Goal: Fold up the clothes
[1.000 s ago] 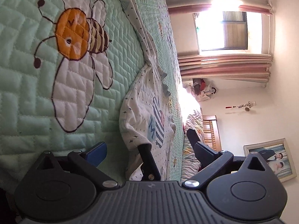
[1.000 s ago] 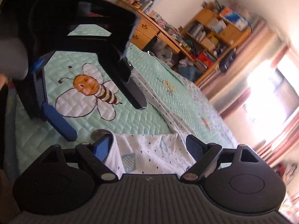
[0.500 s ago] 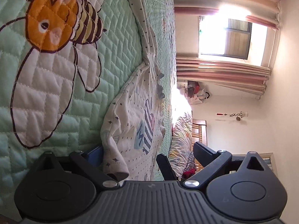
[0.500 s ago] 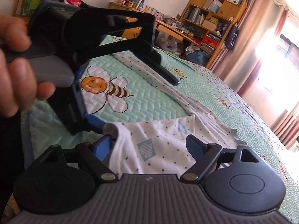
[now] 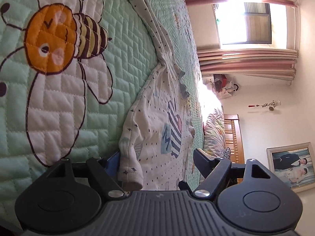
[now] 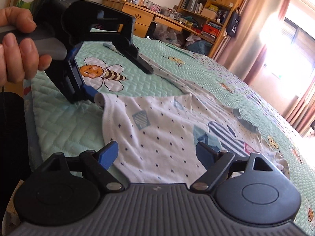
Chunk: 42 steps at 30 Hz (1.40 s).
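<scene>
Now, at nine o'clock, the left hand-held gripper (image 6: 120, 82) has just been narrowing its wide jaws around a corner of the white star-dotted cotton top (image 6: 157, 129), not yet pinching. At six o'clock the right hand-held gripper (image 6: 157, 155) gapes over the hem, holding nothing. A fold is being started. Beneath lies the mint quilted bee-print bedspread (image 6: 65, 122); at twelve o'clock, wooden shelves (image 6: 206, 5).

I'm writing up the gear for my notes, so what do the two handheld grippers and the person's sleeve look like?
Both the left gripper and the right gripper are black two-finger frames with blue pads, round pivot housings and a ribbed grey body. The left has a grey handle. The sleeve is dark.
</scene>
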{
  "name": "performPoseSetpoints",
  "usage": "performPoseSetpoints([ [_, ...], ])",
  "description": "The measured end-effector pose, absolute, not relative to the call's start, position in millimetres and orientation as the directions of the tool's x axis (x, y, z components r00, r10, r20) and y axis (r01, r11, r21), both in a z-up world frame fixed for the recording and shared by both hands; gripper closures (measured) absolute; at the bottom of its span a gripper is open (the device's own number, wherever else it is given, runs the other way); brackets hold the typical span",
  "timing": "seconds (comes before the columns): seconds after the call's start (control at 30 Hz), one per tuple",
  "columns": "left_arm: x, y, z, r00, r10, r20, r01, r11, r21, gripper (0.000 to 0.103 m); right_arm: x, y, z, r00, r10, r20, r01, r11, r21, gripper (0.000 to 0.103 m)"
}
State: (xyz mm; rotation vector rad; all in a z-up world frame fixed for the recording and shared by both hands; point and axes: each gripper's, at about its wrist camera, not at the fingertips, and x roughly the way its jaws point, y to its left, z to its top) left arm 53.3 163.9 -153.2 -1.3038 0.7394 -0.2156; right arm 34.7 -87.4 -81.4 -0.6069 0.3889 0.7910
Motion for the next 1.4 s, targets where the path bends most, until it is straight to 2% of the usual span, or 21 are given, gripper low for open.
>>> performPoseSetpoints([
  [0.07, 51, 165, -152, 0.757, -0.532, -0.381, -0.258, 0.292, -0.921, 0.026, 33, -91, -83, 0.65, 0.54, -0.534, -0.753, 0.551, -0.36, 0.016],
  [0.23, 52, 165, -148, 0.733, -0.532, -0.424, -0.269, 0.346, -0.899, 0.039, 33, -98, -84, 0.658, 0.531, -0.534, -0.745, 0.56, -0.362, 0.016],
  [0.3, 55, 163, -148, 0.719, -0.54, -0.437, -0.269, 0.363, -0.892, 0.055, 33, -103, -83, 0.664, 0.525, -0.533, -0.739, 0.569, -0.361, 0.016],
  [0.43, 59, 161, -148, 0.691, -0.549, -0.471, -0.27, 0.408, -0.872, 0.072, 32, -123, -80, 0.681, 0.505, -0.531, -0.719, 0.598, -0.354, 0.016],
  [0.47, 59, 161, -148, 0.685, -0.545, -0.484, -0.27, 0.427, -0.863, 0.085, 31, -132, -78, 0.686, 0.5, -0.528, -0.712, 0.61, -0.347, 0.016],
  [0.5, 59, 161, -146, 0.675, -0.541, -0.502, -0.267, 0.455, -0.85, 0.092, 29, -144, -76, 0.693, 0.495, -0.524, -0.703, 0.628, -0.334, 0.016],
  [0.53, 60, 162, -145, 0.665, -0.532, -0.523, -0.264, 0.487, -0.832, 0.092, 29, -159, -73, 0.702, 0.487, -0.52, -0.687, 0.657, -0.311, 0.016],
  [0.67, 56, 166, -140, 0.627, -0.472, -0.62, -0.243, 0.637, -0.731, 0.095, 37, -245, -61, 0.72, 0.447, -0.531, -0.559, 0.827, -0.062, 0.016],
  [0.77, 59, 163, -133, 0.61, -0.448, -0.654, -0.188, 0.719, -0.669, 0.097, 52, -322, -73, 0.651, 0.53, -0.543, -0.401, 0.848, 0.347, 0.016],
  [0.87, 60, 152, -125, 0.597, -0.4, -0.695, -0.144, 0.799, -0.583, 0.098, 60, -373, -99, 0.621, 0.616, -0.485, -0.212, 0.727, 0.653, 0.016],
  [0.93, 62, 147, -121, 0.592, -0.382, -0.71, -0.13, 0.824, -0.552, 0.098, 66, -382, -114, 0.61, 0.657, -0.443, -0.162, 0.65, 0.742, 0.016],
  [1.03, 61, 147, -119, 0.588, -0.374, -0.717, -0.134, 0.829, -0.543, 0.098, 81, -381, -128, 0.592, 0.67, -0.448, -0.096, 0.61, 0.787, 0.017],
  [1.2, 66, 144, -119, 0.574, -0.365, -0.733, -0.138, 0.839, -0.525, 0.098, 112, -382, -140, 0.54, 0.697, -0.471, -0.074, 0.597, 0.799, 0.034],
  [1.27, 68, 143, -118, 0.568, -0.359, -0.74, -0.138, 0.845, -0.516, 0.098, 122, -382, -144, 0.521, 0.7, -0.488, -0.074, 0.606, 0.792, 0.06],
  [1.3, 68, 142, -118, 0.567, -0.357, -0.743, -0.138, 0.848, -0.512, 0.098, 126, -380, -147, 0.505, 0.706, -0.497, -0.078, 0.611, 0.788, 0.069],
  [1.33, 69, 142, -117, 0.564, -0.356, -0.745, -0.138, 0.849, -0.51, 0.098, 130, -376, -149, 0.485, 0.71, -0.511, -0.083, 0.619, 0.781, 0.093],
  [1.37, 69, 142, -117, 0.562, -0.354, -0.748, -0.138, 0.851, -0.506, 0.098, 132, -373, -151, 0.469, 0.713, -0.521, -0.092, 0.626, 0.775, 0.1],
  [1.4, 69, 141, -116, 0.559, -0.349, -0.752, -0.138, 0.856, -0.499, 0.098, 131, -370, -151, 0.461, 0.717, -0.523, -0.106, 0.63, 0.769, 0.1],
])
